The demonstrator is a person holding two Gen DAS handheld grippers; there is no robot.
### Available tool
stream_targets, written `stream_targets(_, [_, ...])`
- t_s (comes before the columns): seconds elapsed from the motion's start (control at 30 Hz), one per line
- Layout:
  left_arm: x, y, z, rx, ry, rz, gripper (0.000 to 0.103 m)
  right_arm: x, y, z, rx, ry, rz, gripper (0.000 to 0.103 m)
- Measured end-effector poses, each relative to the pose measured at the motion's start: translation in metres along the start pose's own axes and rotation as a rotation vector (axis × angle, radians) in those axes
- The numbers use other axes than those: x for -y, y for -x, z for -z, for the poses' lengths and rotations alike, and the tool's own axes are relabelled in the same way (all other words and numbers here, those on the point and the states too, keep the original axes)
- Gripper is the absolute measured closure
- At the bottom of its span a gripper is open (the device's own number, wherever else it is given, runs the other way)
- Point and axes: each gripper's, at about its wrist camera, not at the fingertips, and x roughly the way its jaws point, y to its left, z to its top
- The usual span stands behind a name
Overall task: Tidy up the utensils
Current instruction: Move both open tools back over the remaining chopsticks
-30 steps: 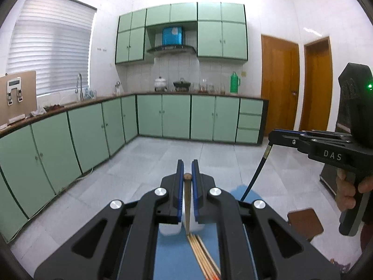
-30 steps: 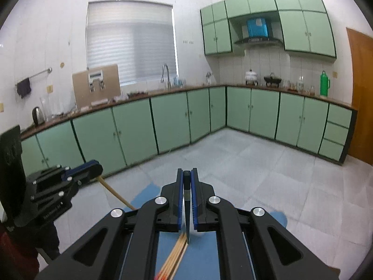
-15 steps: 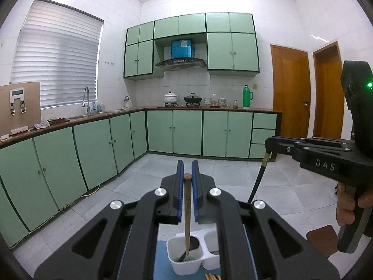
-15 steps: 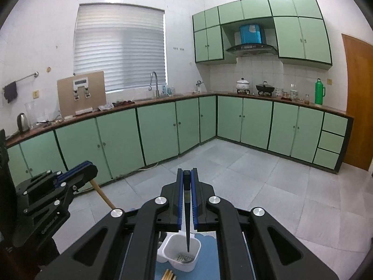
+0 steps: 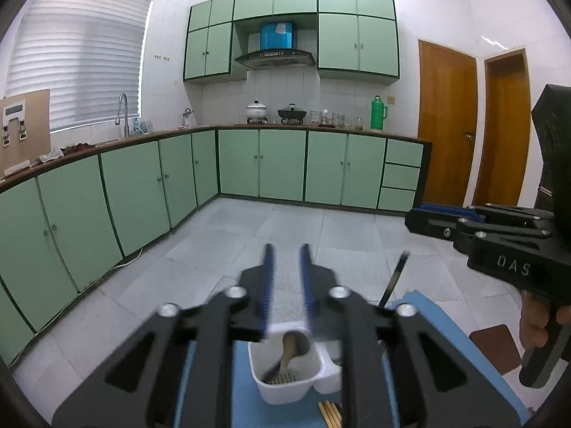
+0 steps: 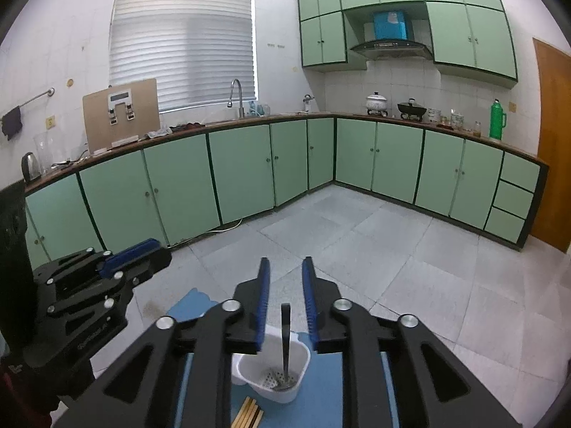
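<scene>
A white two-compartment holder (image 5: 282, 392) (image 6: 282, 396) stands on a blue mat (image 5: 424, 317) (image 6: 321, 392). My left gripper (image 5: 286, 249) hangs over the holder's left compartment. Its jaws are opening and nothing is between them. A wooden-handled utensil (image 5: 288, 351) leans inside that compartment, below the pads. My right gripper (image 6: 285, 267) is over the other compartment, jaws also opening. A dark-handled utensil (image 6: 285, 335) (image 5: 392, 281) stands loose in the holder between the blue pads, touching neither. Each gripper shows in the other's view: the right gripper (image 5: 428, 214) and the left gripper (image 6: 142, 249).
Several wooden chopsticks (image 5: 330, 413) (image 6: 248, 413) lie on the mat in front of the holder. A person's hand (image 5: 535, 324) grips the right handle. A brown square thing (image 5: 499, 346) sits beyond the mat's right edge. Green cabinets (image 6: 242, 171) line the far walls across a tiled floor.
Both grippers moved forward and down over the white holder. Both were shut on their utensils; now their jaws have parted and the utensils stand in the compartments.
</scene>
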Motion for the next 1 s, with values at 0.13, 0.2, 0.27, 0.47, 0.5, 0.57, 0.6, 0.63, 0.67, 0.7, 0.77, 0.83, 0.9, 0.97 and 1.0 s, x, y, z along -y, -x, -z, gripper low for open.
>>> stream_targets(0.13, [0.003,0.018,0.010,0.002,-0.022,-0.002,0.059,0.007,0.022,0.005,0.027,-0.031,0.028,0.049])
stream_targets(0.2, [0.005,0.031,0.017,-0.003,-0.031,-0.009,0.054,0.009,0.035,0.010,0.044,-0.037,0.052,0.041])
stream_targets(0.27, [0.007,0.044,0.026,-0.013,-0.024,-0.004,0.051,0.011,0.052,0.020,0.058,-0.048,0.069,0.032])
stream_targets(0.47, [0.008,0.086,0.078,-0.070,0.029,-0.025,0.045,0.002,0.096,0.075,0.043,-0.059,0.112,0.019])
stream_targets(0.5, [0.008,0.090,0.085,-0.082,0.040,-0.027,0.045,-0.002,0.101,0.087,0.033,-0.061,0.117,0.019])
stream_targets(0.57, [0.007,0.099,0.107,-0.112,0.063,-0.039,0.044,-0.008,0.108,0.108,0.015,-0.066,0.127,0.018])
stream_targets(0.6, [0.007,0.103,0.120,-0.131,0.072,-0.054,0.044,-0.011,0.112,0.118,0.006,-0.069,0.132,0.018])
stream_targets(0.63, [0.006,0.106,0.132,-0.146,0.081,-0.061,0.044,-0.016,0.115,0.131,-0.007,-0.072,0.141,0.018])
stream_targets(0.67, [0.007,0.109,0.146,-0.165,0.091,-0.072,0.044,-0.020,0.117,0.142,-0.016,-0.078,0.149,0.018])
stream_targets(0.7, [0.007,0.112,0.155,-0.175,0.091,-0.081,0.044,-0.025,0.119,0.157,-0.031,-0.091,0.151,0.018])
stream_targets(0.77, [0.012,0.117,0.180,-0.199,0.069,-0.103,0.044,-0.030,0.118,0.179,-0.063,-0.112,0.149,0.018])
stream_targets(0.83, [0.014,0.119,0.196,-0.230,0.059,-0.104,0.044,-0.037,0.117,0.200,-0.097,-0.101,0.173,0.018])
stream_targets(0.9, [0.013,0.122,0.213,-0.258,0.060,-0.102,0.044,-0.042,0.113,0.221,-0.143,-0.118,0.161,0.018])
stream_targets(0.97, [0.010,0.123,0.225,-0.283,0.059,-0.108,0.044,-0.045,0.109,0.238,-0.182,-0.134,0.150,0.019])
stream_targets(1.0, [0.008,0.124,0.230,-0.299,0.062,-0.112,0.044,-0.046,0.107,0.246,-0.202,-0.134,0.150,0.019])
